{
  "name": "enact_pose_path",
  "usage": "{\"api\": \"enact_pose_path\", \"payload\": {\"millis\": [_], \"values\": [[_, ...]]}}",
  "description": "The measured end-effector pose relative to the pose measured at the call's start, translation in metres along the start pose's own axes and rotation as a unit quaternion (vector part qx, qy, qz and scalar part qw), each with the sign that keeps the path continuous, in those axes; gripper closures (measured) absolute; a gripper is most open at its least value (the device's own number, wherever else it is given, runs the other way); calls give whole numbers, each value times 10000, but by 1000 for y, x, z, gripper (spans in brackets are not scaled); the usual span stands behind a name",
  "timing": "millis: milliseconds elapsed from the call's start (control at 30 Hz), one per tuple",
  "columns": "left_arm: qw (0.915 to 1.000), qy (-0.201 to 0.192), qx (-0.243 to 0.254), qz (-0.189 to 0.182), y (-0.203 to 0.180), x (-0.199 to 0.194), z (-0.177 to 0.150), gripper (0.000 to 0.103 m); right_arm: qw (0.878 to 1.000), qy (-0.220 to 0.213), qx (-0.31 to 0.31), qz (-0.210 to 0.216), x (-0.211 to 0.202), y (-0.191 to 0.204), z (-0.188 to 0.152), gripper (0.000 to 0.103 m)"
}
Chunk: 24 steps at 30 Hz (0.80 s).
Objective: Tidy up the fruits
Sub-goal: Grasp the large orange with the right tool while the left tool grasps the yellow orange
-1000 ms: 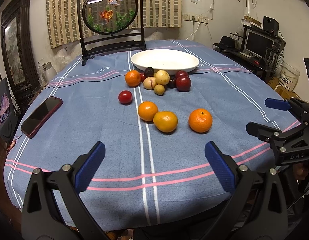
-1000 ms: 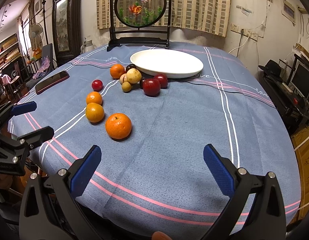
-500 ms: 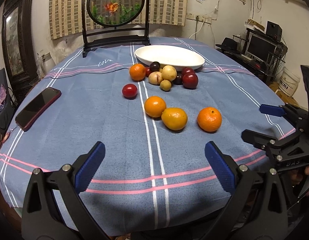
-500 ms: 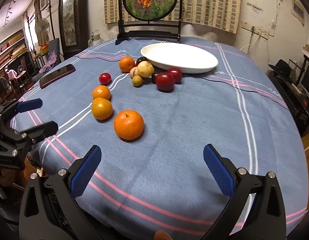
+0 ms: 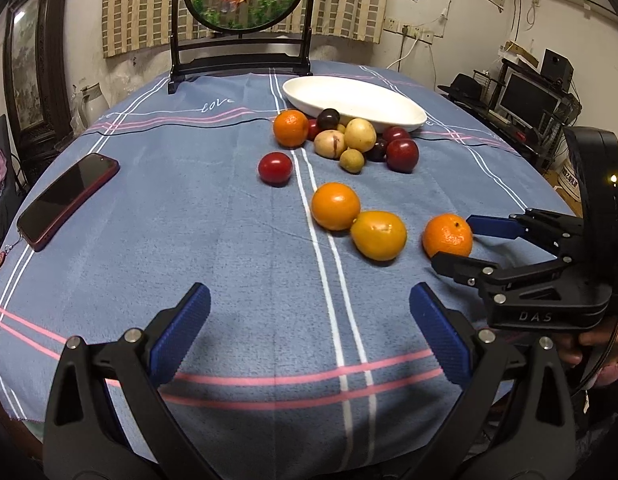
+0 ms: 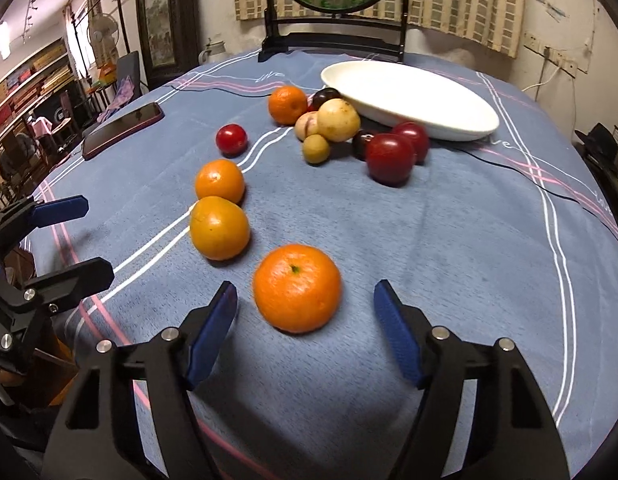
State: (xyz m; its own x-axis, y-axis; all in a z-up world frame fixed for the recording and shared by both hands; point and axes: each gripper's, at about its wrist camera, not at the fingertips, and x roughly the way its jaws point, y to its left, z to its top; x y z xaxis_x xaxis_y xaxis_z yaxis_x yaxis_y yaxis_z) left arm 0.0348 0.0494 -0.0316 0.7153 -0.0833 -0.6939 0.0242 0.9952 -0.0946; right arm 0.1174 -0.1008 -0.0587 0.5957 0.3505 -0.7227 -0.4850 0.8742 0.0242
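The nearest orange (image 6: 297, 287) sits on the blue striped tablecloth (image 6: 449, 248), loose, well short of the white plate (image 6: 409, 96) at the far side. My right gripper (image 6: 305, 320) has its blue pads on either side of it and its jaws have just been closing, but there is cloth showing on both flanks, so nothing is gripped yet. My left gripper (image 5: 309, 320) is spread wide over bare cloth, holding nothing. Just beyond lie a yellow-orange fruit (image 6: 219, 227) and another orange (image 6: 220, 181), then the pile of plums and pale fruit against the plate's rim. My worry: the fruit is round and sits toward the pad tips, so I reckon an uneven squeeze could squirt it forward into its neighbours or off the table's edge.
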Motion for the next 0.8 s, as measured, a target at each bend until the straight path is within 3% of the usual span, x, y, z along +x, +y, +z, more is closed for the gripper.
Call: {"api": "enact_pose_path", "payload": {"millis": [100,133,233,433,533,667,800], "values": [[10000,19,-17,-13,1,1,1,2,10000,43,-61,-34,3,2,0,38],[10000,25,-11,-38,1,2,2,2,10000,43,-55,-45,4,1,0,47],[9999,63,26,-83,-3,6,4,2,9999,31,55,125,5,-3,-1,58],[9989,179,20,-442,-19,16,15,7,9984,-271,486,134,-9,-25,-6,59],[9981,270,66,-543,-32,26,22,20,9963,-326,785,136,-13,-43,-10,59],[9974,549,15,-470,-41,46,28,52,9930,-342,1018,493,-13,-54,-16,59],[9956,760,-145,-527,-43,55,30,55,9923,-383,968,673,-14,-53,-16,59]]}}
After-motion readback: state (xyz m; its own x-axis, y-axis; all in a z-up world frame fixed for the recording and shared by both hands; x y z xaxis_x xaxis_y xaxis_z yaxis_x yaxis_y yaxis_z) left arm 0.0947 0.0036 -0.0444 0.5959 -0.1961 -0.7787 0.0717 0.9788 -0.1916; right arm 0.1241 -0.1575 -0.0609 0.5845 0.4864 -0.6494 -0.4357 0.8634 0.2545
